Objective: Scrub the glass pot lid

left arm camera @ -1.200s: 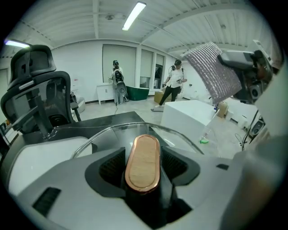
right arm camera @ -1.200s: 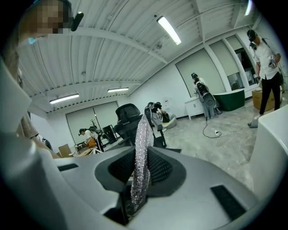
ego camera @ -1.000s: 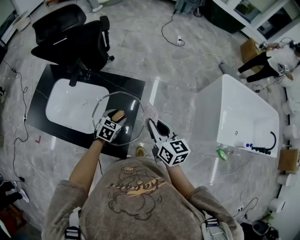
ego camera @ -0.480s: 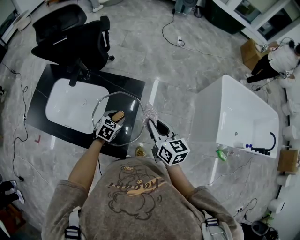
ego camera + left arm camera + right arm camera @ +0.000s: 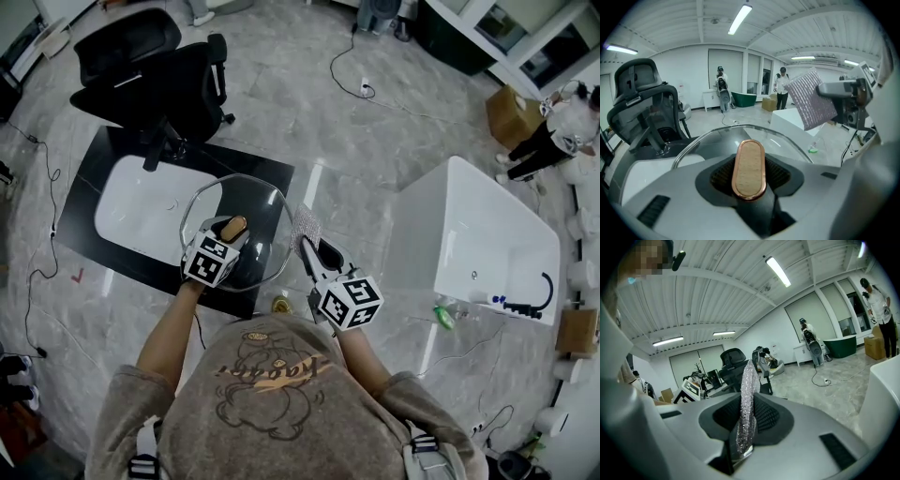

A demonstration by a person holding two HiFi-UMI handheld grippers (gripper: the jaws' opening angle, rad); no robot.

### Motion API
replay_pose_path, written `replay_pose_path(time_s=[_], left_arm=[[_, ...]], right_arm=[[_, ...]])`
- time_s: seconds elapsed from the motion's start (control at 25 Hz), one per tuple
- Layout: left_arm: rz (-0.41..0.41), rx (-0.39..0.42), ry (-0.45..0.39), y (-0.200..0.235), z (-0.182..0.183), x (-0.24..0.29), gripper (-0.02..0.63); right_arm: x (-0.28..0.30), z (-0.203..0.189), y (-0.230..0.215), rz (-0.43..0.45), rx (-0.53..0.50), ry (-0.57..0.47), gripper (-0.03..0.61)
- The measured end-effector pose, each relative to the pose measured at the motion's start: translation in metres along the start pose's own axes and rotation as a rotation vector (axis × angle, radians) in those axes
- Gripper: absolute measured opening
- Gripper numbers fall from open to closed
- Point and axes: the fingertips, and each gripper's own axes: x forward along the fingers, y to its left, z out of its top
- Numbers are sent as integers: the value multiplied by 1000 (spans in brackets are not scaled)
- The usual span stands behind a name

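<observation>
Standing over a black table [image 5: 122,142] with a white sink basin [image 5: 141,202], a person is holding the glass pot lid [image 5: 262,211] raised just beside the basin. The left gripper [image 5: 749,168], whose fingers have just been closing, is clamping the lid's wooden handle [image 5: 749,159], likely steadying it for scrubbing. The right gripper [image 5: 745,427] is pinching a silver mesh scrubber [image 5: 748,390] upright near the rim, fingers pressing together on it.

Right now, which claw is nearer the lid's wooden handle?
Left. The left claw has just closed on the wooden handle; the right claw, holding a silver scrubbing cloth, sits outside the rim of the glass pot lid.
</observation>
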Motion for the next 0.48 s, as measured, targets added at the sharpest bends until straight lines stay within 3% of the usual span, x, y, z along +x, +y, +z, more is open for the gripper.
replay_pose_path(time_s=[0.24, 0.48], left_arm=[[14, -44, -84, -3, 36, -32, 181], [-92, -310, -160, 0, 41, -44, 181]], right_arm=[[3, 13, 9, 31, -39, -22, 80], [-16, 53, -5, -4, -64, -129, 80]])
